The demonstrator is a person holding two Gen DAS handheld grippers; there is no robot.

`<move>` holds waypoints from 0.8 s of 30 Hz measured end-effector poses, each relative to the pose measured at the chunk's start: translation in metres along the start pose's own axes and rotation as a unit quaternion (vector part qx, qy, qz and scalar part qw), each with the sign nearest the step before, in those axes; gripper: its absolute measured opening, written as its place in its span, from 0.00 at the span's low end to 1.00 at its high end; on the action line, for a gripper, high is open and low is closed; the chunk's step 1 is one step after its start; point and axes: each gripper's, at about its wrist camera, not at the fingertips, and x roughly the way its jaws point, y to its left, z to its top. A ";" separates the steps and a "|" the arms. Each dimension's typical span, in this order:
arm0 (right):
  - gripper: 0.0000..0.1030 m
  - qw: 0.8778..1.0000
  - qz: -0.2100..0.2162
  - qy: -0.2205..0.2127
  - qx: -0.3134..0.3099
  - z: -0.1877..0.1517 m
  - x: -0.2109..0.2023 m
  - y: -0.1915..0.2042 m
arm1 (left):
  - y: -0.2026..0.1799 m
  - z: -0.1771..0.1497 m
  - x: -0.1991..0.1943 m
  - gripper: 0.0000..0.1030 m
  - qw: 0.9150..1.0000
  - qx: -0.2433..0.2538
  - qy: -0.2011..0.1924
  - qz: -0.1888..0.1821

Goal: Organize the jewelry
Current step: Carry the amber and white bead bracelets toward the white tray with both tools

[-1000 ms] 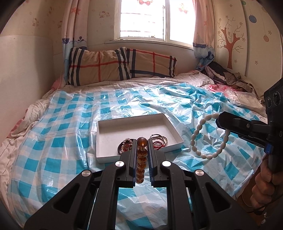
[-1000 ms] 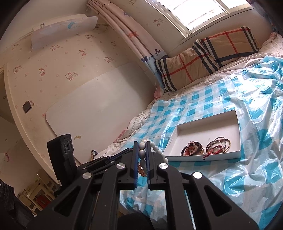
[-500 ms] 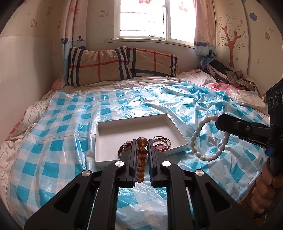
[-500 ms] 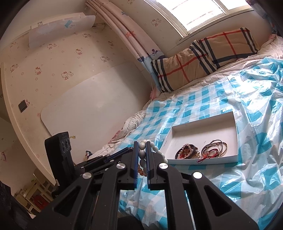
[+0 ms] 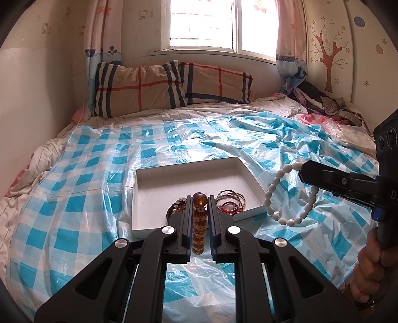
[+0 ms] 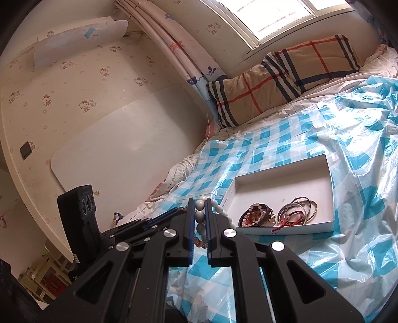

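**Left wrist view: two bracelets held near the white tray**

Left wrist view, nearest first: the left tongs [image 5: 200, 198] are pinching an amber bead bracelet [image 5: 199, 224], its beads stacked upright between the two black fingers, the largest bead on top. They sit over the near edge of the white tray [image 5: 189, 177], which lies on a blue-and-white checked plastic sheet [image 5: 82, 188] spread over the bed.

Inside the tray, at its near edge, lie a dark beaded bracelet [image 5: 177, 204] and, beside it toward the right, a cluster of thin bangles [image 5: 231, 201] with a red cord. The far part of the tray is bare white.

Right of the tray, the right tongs [image 5: 302, 171] are pressed onto a white bead bracelet [image 5: 286, 196], whose loop hangs free below them, off the tray's right corner. A hand [image 5: 370, 270] grips the handle at the lower right.

Beyond the tray are two plaid pillows [image 5: 171, 87] against the wall under the window [image 5: 206, 23], and a heap of clothes [image 5: 323, 101] at the far right corner of the bed.

From the right wrist view, the white beads [image 6: 199, 215] sit clamped between the right tongs [image 6: 199, 206], with the tray [image 6: 321, 227] just past them and the left device [image 6: 82, 218] on the opposite side from the tray.
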 end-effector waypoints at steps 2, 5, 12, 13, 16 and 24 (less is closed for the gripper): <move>0.08 1.000 -0.003 0.001 0.001 0.001 0.003 -0.004 | -0.001 -0.001 0.003 0.10 1.000 0.000 0.001 0.000; 0.08 1.000 -0.007 0.002 0.002 0.001 0.008 -0.010 | -0.001 -0.001 0.008 0.10 1.000 0.001 0.001 -0.001; 0.08 1.000 -0.015 0.007 0.004 0.004 0.022 -0.025 | 0.000 0.003 0.026 0.10 1.000 0.005 -0.001 0.000; 0.08 1.000 -0.016 0.007 0.005 0.004 0.024 -0.028 | 0.000 0.004 0.029 0.10 1.000 0.004 -0.002 0.000; 0.08 1.000 -0.019 0.008 0.007 0.006 0.031 -0.036 | 0.002 0.005 0.037 0.10 1.000 0.004 -0.003 0.001; 0.08 0.999 -0.029 0.014 0.014 0.009 0.050 -0.057 | 0.002 0.007 0.059 0.10 1.000 0.002 -0.001 0.000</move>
